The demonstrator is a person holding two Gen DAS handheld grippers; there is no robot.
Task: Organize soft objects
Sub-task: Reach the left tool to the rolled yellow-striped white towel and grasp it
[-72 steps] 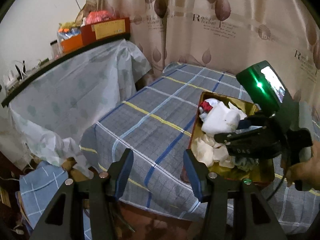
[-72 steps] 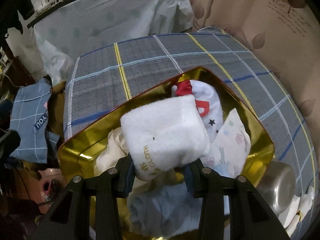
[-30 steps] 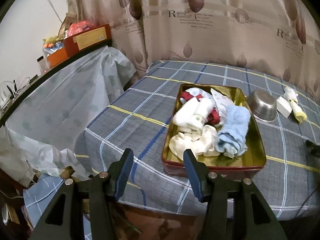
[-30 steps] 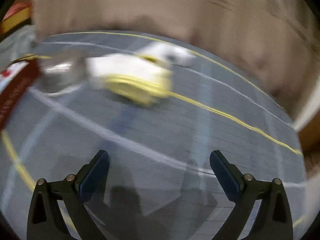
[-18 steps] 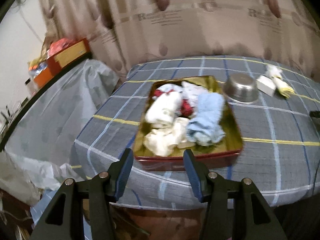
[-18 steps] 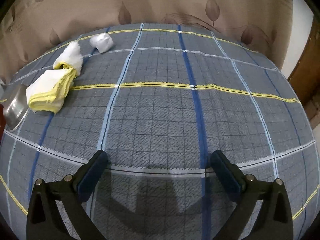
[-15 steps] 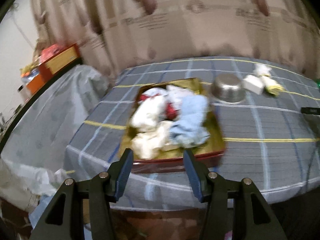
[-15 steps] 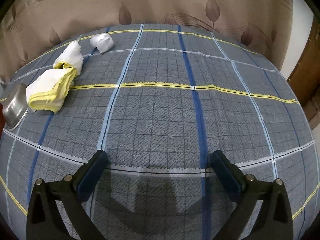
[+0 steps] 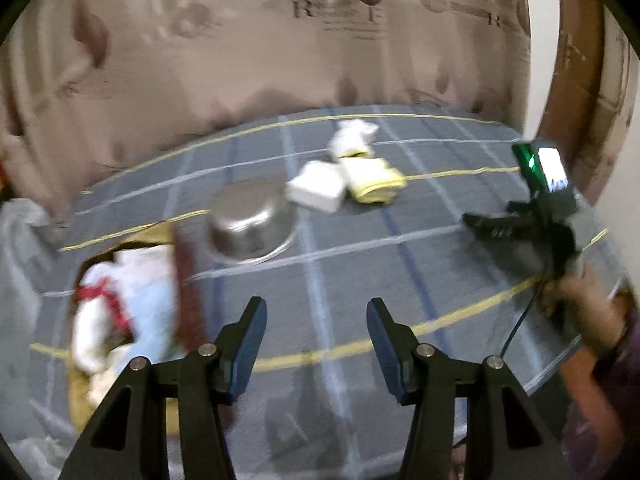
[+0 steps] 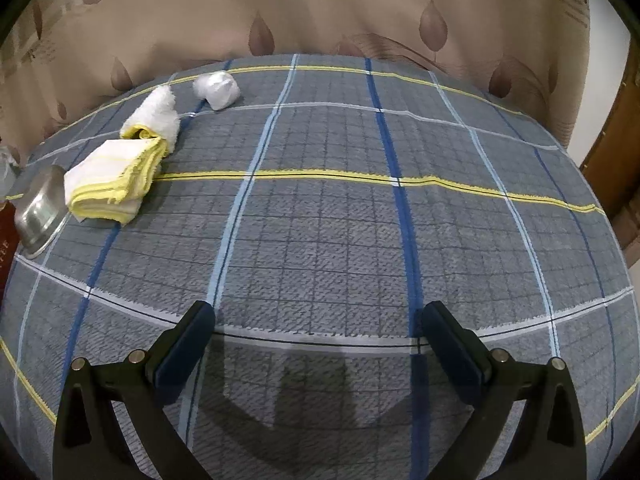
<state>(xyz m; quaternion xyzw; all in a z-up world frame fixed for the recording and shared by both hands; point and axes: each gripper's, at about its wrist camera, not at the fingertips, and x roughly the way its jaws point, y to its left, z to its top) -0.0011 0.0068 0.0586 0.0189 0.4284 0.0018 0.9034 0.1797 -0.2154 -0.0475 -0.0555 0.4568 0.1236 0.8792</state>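
Right wrist: open tongs (image 10: 318, 330) over bare checked cloth (image 10: 320, 240).

Bare plaid tablecloth (image 10: 320, 240) beneath both claws.

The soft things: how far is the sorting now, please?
Done, it seems: three cloths lie out on the table: a yellow towel, a white roll and a small bundle, beside the steel bowl. In hand: nothing; the left gripper and right gripper have open, empty jaws. Left: several cloths remain in the tin.
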